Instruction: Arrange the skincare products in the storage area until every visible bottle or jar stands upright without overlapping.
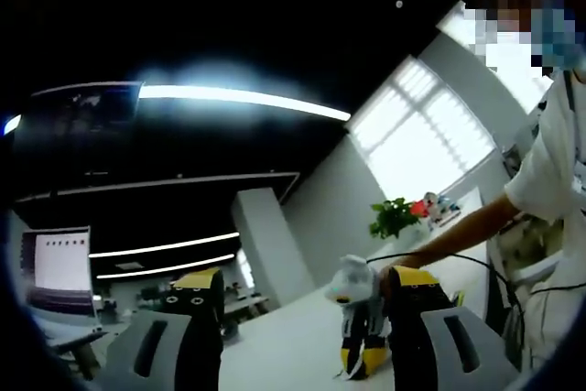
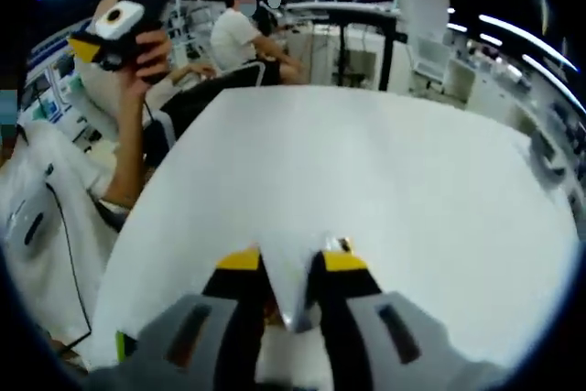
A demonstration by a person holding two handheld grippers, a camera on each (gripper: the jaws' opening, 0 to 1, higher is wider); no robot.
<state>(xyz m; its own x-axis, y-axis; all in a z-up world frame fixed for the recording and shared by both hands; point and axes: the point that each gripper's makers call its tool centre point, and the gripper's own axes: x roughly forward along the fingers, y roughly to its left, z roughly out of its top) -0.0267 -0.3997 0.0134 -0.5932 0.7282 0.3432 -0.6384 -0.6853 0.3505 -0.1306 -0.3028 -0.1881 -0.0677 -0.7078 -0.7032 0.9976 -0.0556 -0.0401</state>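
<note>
Left gripper (image 1: 298, 295) held up and tilted, jaws wide apart, nothing between them. White table (image 1: 293, 341) below. Right gripper (image 1: 359, 322) comes in low on the table, just by the left's right-hand jaw (black with yellow tips; can't tell its jaw state). Person in white sleeve (image 1: 549, 167) at the right edge, forearm reaching in. Plant (image 1: 394, 217) further back by a bright window (image 1: 421, 130). Screen (image 1: 57, 272) far left, ceiling light strip (image 1: 243, 98) overhead.

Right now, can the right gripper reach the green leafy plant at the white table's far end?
Probably not yet: right gripper hangs over the white table, green leafy plant far off, though nothing blocks the way.
</note>
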